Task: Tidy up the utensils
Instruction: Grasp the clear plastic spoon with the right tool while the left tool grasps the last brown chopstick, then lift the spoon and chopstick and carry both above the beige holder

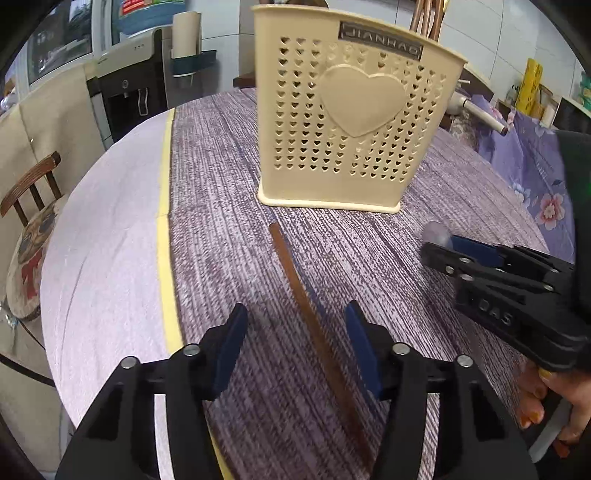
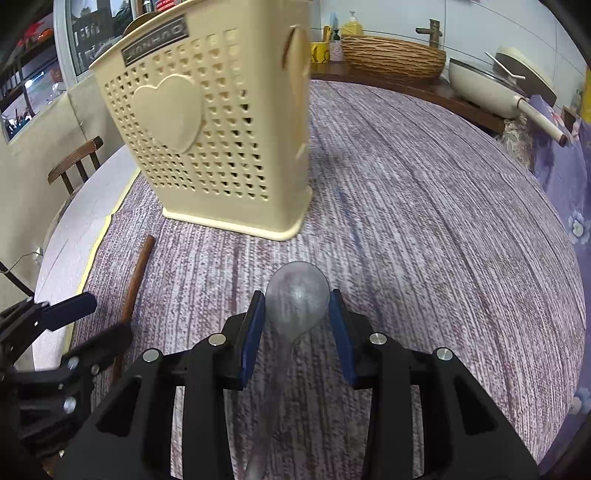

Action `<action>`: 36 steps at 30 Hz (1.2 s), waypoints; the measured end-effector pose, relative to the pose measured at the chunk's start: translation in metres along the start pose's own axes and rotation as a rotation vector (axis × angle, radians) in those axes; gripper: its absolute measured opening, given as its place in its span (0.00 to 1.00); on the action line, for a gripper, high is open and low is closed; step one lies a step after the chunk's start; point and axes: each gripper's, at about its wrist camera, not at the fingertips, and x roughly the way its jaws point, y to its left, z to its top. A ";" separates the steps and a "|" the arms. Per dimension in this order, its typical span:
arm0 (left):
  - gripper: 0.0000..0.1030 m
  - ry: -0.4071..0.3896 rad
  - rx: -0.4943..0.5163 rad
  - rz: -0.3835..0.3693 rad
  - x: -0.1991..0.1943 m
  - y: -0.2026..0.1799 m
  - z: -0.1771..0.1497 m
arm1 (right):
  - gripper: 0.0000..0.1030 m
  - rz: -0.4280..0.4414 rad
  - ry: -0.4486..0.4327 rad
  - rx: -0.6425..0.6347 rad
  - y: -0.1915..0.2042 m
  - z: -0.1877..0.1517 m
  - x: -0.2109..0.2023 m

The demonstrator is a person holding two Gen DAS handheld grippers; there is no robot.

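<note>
A brown chopstick (image 1: 295,280) lies on the purple woven cloth and runs between the fingers of my left gripper (image 1: 297,306), nearer the right pad. That gripper is open and neither pad touches the chopstick. A translucent grey spoon (image 2: 295,288) lies on the cloth with its bowl between the blue pads of my right gripper (image 2: 298,293), and its handle runs back under the gripper. The pads sit close beside the bowl without pressing it. A cream perforated utensil holder (image 1: 351,122) with a heart stands upright just beyond both, and brown sticks (image 1: 428,18) poke out of it.
The round table's edge and a yellow strip (image 1: 164,206) curve along the left, with a wooden chair (image 1: 33,184) beyond. A cream pan (image 2: 487,85) and a woven basket (image 2: 391,55) sit at the back right. A person's hand (image 1: 546,406) holds the right gripper (image 1: 439,236).
</note>
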 end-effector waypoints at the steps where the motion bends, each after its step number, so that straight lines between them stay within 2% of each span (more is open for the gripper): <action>1: 0.48 -0.006 0.004 0.012 0.002 -0.001 0.002 | 0.36 0.001 0.000 0.004 -0.002 0.000 -0.001; 3: 0.45 -0.004 0.005 0.028 0.007 -0.003 0.006 | 0.36 0.002 -0.001 0.011 -0.006 -0.002 -0.002; 11: 0.12 -0.006 0.013 0.091 0.016 -0.006 0.017 | 0.36 -0.006 -0.009 0.006 -0.003 -0.005 -0.003; 12: 0.11 -0.008 0.013 0.097 0.016 -0.006 0.018 | 0.36 -0.008 -0.010 0.004 -0.002 -0.005 -0.003; 24: 0.08 -0.001 -0.020 0.086 0.017 -0.005 0.022 | 0.36 -0.006 -0.010 -0.002 0.002 -0.004 -0.002; 29: 0.08 -0.002 -0.032 0.066 0.016 -0.004 0.022 | 0.36 0.022 -0.016 0.024 -0.003 -0.005 0.000; 36: 0.08 -0.077 -0.050 0.027 -0.010 -0.002 0.029 | 0.36 0.099 -0.092 0.053 -0.007 -0.001 -0.024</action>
